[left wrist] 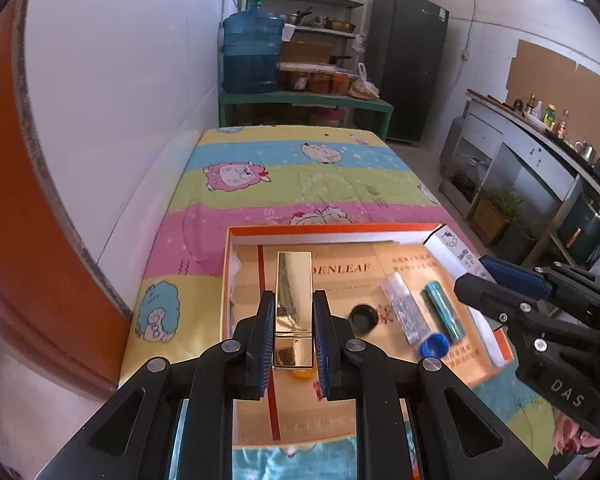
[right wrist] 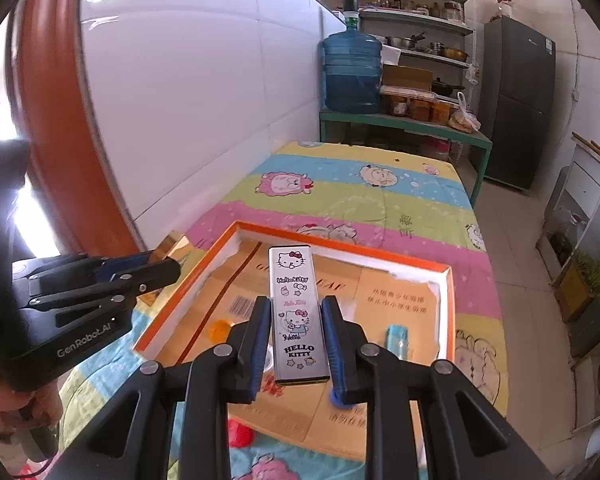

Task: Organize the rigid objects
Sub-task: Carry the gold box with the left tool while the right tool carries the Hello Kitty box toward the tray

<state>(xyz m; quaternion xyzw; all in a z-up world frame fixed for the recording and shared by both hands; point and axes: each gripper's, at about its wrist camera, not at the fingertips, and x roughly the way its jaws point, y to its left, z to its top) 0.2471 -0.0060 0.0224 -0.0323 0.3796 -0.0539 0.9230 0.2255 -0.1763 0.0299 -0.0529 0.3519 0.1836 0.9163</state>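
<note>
Left wrist view shows my left claw [left wrist: 294, 320] clenched on a shiny gold rectangular lipstick-style case [left wrist: 294, 300], its blue pads pressing both long sides, held above the shallow orange-rimmed cardboard box lid [left wrist: 324, 231] that lies on the cartoon-sheep bedspread [left wrist: 300, 176]. My right claw [right wrist: 296, 334] grips a flat silver Hello Kitty case [right wrist: 296, 312] the same way, also over that tray. Already lying in the tray are a small black round cap [left wrist: 363, 318], a clear glittery tube [left wrist: 406, 308], a teal glittery tube [left wrist: 446, 312] and a blue round cap [left wrist: 435, 346]. I judge I am mid-carry, bringing both cases in for placing. Next I should lower each onto a bare patch of the tray floor, the gold one to the left clear of the caps, then release without knocking the tubes
</note>
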